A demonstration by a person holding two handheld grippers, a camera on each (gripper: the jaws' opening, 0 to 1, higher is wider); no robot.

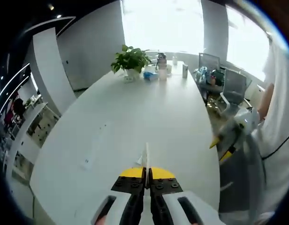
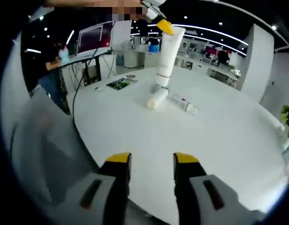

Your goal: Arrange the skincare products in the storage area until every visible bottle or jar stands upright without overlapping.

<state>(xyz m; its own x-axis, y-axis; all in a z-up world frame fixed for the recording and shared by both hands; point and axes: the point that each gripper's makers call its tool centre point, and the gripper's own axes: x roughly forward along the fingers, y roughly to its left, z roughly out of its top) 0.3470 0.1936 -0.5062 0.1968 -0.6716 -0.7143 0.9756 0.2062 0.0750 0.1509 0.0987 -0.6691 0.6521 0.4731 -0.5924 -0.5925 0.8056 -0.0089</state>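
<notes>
**White table, one tube held upright, two products lying down**

A long white table (image 2: pixel 219 136) carries everything. At its far end in the left gripper view stands a potted plant (image 1: pixel 130 60), with a cluster of bottles and cups (image 1: pixel 162 69) just beside it and grey office chairs (image 1: pixel 233 85) off the table's edge near that end. A person in a white top (image 1: pixel 280 117) stands by the table's side. In the right gripper view, another person (image 2: pixel 53 70) stands beyond the table, near a desk with a monitor (image 2: pixel 95 36).

On the table, a tall white tube (image 2: pixel 169 49) stands upright, its top pinched by the left gripper (image 2: pixel 159 19). Touching its base lies a short white bottle (image 2: pixel 156 98) on its side; just beside that lies a smaller clear bottle (image 2: pixel 183 103), also on its side.

The right gripper (image 2: pixel 151 161) hovers over the table's near edge, jaws spread apart and empty.
</notes>
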